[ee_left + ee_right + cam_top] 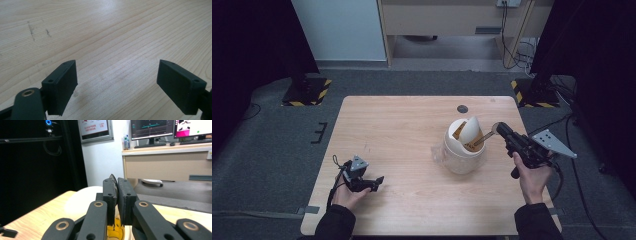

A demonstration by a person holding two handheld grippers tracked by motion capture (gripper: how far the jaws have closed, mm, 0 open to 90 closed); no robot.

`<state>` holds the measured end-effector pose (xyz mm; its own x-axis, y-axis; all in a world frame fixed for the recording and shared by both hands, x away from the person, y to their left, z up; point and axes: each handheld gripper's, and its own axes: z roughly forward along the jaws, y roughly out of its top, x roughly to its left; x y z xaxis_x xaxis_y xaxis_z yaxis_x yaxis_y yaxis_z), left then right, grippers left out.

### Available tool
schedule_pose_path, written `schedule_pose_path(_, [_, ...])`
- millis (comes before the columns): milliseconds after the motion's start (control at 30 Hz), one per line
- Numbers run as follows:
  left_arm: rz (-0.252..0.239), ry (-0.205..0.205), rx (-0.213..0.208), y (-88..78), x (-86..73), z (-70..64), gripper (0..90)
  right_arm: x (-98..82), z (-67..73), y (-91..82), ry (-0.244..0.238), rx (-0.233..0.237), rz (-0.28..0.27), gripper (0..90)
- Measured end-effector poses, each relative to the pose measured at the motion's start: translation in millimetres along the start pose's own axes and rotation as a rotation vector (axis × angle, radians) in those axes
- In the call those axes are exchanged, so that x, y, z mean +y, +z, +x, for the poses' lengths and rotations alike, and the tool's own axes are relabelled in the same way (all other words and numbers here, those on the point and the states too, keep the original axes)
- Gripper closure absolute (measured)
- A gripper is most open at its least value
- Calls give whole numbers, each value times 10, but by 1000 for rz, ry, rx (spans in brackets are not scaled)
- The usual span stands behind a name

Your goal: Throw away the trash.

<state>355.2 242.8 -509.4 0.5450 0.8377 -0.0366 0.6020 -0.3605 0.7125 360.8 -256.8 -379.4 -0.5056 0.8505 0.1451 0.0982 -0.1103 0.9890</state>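
My right gripper (pixel 500 129) clenched on a thin utensil (pixel 486 136) at the white bin's (pixel 464 150) 3 o'clock; left gripper (pixel 117 82) released over table (pixel 402 130).

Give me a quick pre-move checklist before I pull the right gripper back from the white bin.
1. Right gripper shut on something: ok; in the right gripper view its jaws pinch a thin dark-edged piece.
2. What that piece is: cannot tell; in the high view a thin stick runs from the jaws into the bin.
3. White bin upright on the table: ok; its swing lid is tipped open.
4. Left gripper away from the bin: ok; open and low over bare wood.
5. Plastic film at the bin's left base free of the bin: cannot tell.
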Motion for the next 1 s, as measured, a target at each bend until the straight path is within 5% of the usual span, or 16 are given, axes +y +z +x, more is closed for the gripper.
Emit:
schedule_pose_path(267, [9,16,4,14,6,-20,166,-210,2,114,-18,-28,41,854])
schedule_pose_path(533, [11,18,8,12,9,-13,166,-350,79,225,-36,-9,92,834])
schedule_pose_path(767, [9,20,11,8,9,-6,165,-343,41,226,6,10,82,707])
schedule_pose_path(1000, [14,13,12,2,7,5,165,-278,-177,70,55,-60,49,549])
